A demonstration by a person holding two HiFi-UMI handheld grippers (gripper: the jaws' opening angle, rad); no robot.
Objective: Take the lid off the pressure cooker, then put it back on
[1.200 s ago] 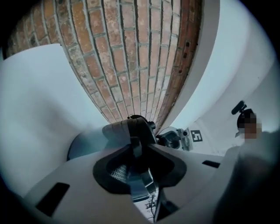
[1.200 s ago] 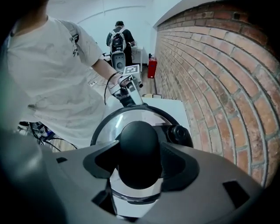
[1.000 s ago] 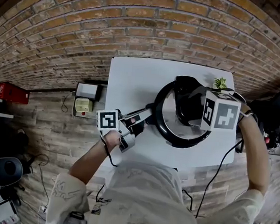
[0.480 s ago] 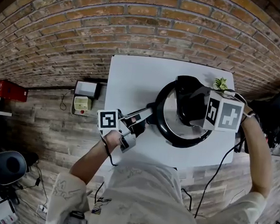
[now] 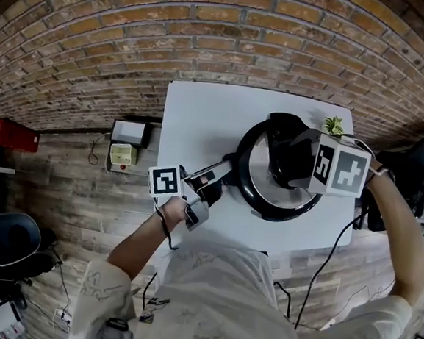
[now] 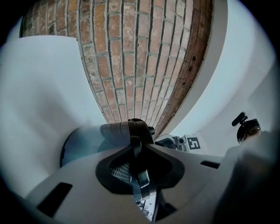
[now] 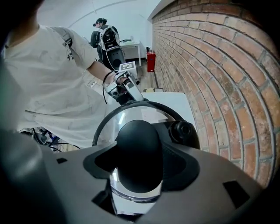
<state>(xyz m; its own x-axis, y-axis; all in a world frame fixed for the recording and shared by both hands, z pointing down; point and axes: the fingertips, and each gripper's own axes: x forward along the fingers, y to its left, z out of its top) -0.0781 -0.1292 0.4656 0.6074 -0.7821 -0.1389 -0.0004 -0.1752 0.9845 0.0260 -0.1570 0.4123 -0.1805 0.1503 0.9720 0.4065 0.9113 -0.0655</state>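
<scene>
Pinching the cooker's (image 5: pixel 268 213) handle (image 5: pixel 214 174) with our left gripper (image 5: pixel 201 188) (its jaws have just been closing on it), we clasp the seated lid's (image 5: pixel 258 179) knob (image 7: pixel 139 151) in the right gripper (image 5: pixel 295 165), 2 grips ready to twist.

White tabletop (image 5: pixel 201 120). Pressure cooker (image 5: pixel 259 178) stands toward the right edge. Small green plant (image 5: pixel 334 126) at the far right corner.
</scene>
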